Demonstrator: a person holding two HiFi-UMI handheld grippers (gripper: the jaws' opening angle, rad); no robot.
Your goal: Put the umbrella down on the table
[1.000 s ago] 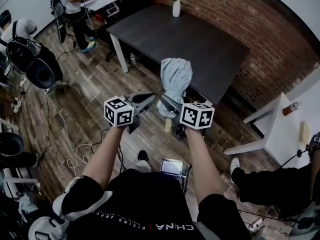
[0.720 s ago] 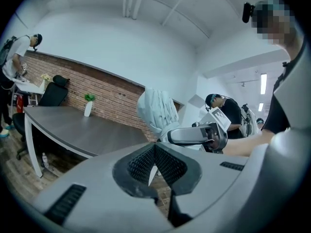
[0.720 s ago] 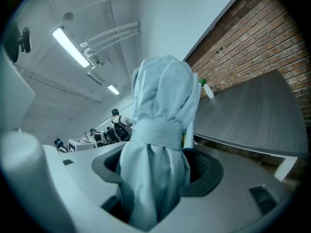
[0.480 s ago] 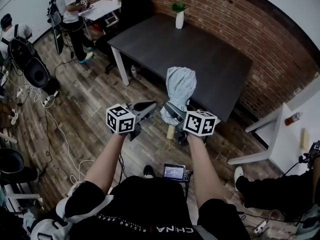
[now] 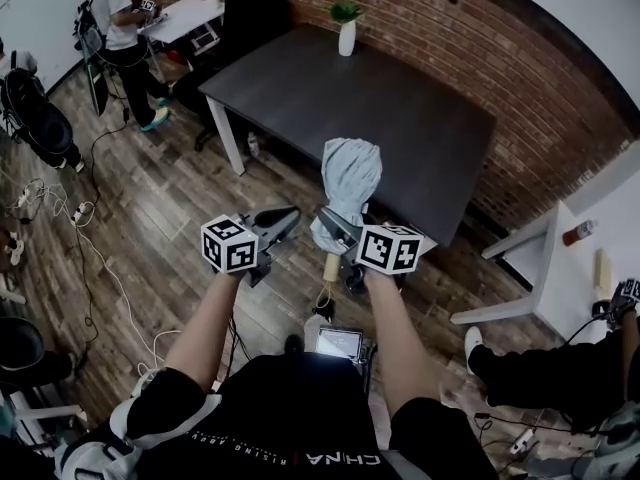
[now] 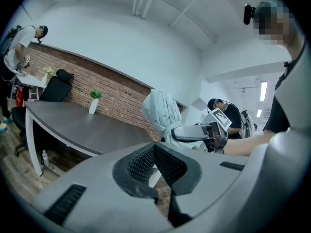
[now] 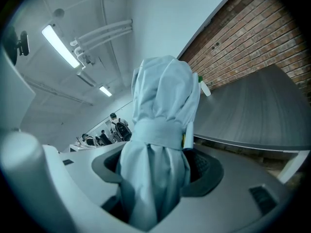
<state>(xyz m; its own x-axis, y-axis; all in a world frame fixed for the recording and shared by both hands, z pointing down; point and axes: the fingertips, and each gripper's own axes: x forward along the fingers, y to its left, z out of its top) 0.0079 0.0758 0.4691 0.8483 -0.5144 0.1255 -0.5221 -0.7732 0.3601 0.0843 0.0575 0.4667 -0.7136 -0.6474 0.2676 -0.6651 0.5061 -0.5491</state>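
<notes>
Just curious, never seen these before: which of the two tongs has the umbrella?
The right tongs: the pale blue umbrella stands clamped between its jaws. The left tongs are closed on nothing.

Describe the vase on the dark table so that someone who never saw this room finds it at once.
Find the brick wall and the long dark table in front of it. At the table's far end, near the wall, stands a slim white vase with a green plant. It is the only thing I can see on that tabletop.
</notes>
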